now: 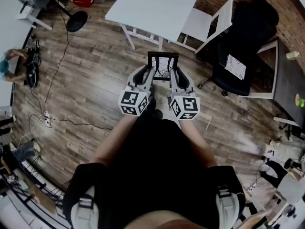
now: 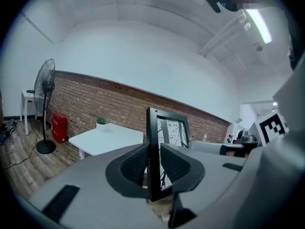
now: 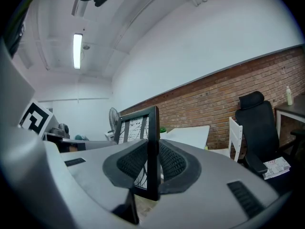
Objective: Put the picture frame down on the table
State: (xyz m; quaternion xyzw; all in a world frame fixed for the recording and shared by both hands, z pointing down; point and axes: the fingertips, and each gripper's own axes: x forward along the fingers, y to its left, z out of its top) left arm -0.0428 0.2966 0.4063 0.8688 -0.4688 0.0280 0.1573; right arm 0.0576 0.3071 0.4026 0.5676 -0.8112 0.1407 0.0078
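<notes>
We hold the picture frame (image 1: pixel 163 66) in the centre of the head view. It is black and rectangular, with thin dark lines on white inside, and it hangs over the wood-plank floor (image 1: pixel 95 70), apart from the white surface (image 1: pixel 157 8) above it. The left gripper (image 1: pixel 147 75) and the right gripper (image 1: pixel 176 76) both have their ribbed black fingers (image 2: pixel 136 163) closed on its side edges.

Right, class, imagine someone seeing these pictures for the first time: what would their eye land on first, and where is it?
Most likely the black picture frame, held upright in mid-air above the wooden floor, its left edge clamped by the left gripper and its right edge by the right gripper. Next, the white table just ahead of it, and the black office chair off to the right.
</notes>
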